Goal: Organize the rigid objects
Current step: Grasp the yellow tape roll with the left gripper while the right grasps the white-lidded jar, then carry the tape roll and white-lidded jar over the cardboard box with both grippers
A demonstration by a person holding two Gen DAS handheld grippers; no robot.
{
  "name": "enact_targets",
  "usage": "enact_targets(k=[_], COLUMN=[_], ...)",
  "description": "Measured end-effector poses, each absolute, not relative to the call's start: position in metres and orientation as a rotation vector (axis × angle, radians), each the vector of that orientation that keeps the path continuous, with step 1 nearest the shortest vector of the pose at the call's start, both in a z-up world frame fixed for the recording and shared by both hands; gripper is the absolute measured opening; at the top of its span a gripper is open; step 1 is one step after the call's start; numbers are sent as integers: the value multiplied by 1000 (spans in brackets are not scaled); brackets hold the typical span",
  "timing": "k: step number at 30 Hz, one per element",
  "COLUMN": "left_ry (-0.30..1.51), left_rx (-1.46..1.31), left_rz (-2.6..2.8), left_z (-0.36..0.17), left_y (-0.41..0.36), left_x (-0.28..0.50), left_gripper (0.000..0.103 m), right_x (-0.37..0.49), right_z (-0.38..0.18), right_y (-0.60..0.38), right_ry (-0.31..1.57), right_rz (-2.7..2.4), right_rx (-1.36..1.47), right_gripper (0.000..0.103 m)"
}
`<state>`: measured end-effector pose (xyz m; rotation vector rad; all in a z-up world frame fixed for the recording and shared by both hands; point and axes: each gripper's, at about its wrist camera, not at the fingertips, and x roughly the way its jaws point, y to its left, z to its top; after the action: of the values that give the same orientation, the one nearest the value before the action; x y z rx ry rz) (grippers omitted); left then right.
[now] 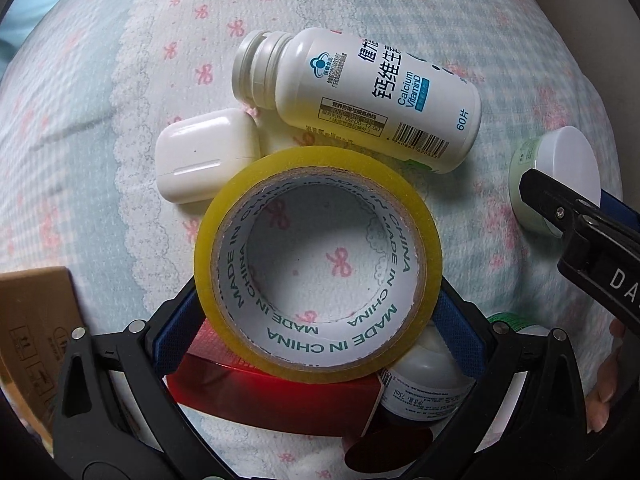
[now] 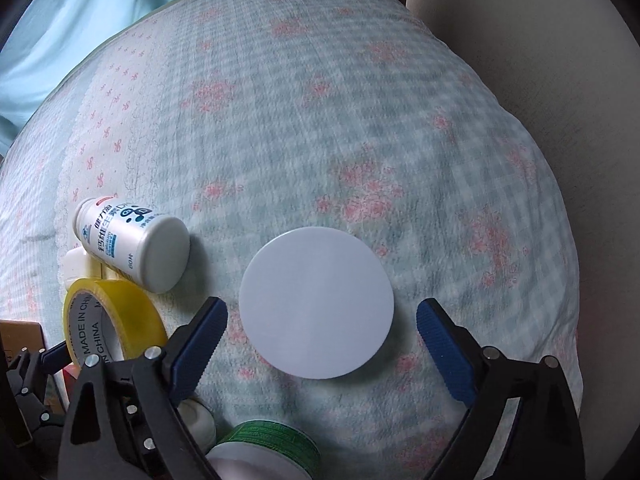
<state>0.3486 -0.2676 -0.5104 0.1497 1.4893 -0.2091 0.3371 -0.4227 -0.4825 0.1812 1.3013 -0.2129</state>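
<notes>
A yellow tape roll [image 1: 318, 264] with "MADE IN CHINA" on its core sits between the blue pads of my left gripper [image 1: 316, 334], which press on its two sides; it leans on a red box [image 1: 276, 392]. In the right wrist view my right gripper [image 2: 322, 309] stands open around a round white-lidded jar [image 2: 318, 304], with a gap at each pad. The same jar [image 1: 560, 160] shows at the right edge of the left wrist view, with one right-gripper finger [image 1: 548, 196] over it.
A white calcium bottle [image 1: 360, 96] lies on its side on the flowered bedspread [image 2: 360, 120], beside a white earbud case [image 1: 204, 156]. A small white bottle [image 1: 428, 384] and a green-topped container [image 2: 268, 440] lie near me. A cardboard box [image 1: 36, 328] stands at the left.
</notes>
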Motion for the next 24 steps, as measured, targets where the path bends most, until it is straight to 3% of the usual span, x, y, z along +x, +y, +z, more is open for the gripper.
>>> enact_targets(k=[6,16,24], left_ry=[1506,1490,1412], left_rx=[132,117,114], left_rz=[-231,-243,-266], left_z=[-519,-511,-455], left_y=[-266,-254,-245], left_x=[359,364,356], left_gripper=[97,96,96], right_x=[341,355,338], right_z=[-493,-498,-465], right_y=[-425,-418,-424], right_ry=[1334,1348,1291], right_rz=[-209,-221,-232], right_rx=[198,182,245], right_gripper=[68,67,67])
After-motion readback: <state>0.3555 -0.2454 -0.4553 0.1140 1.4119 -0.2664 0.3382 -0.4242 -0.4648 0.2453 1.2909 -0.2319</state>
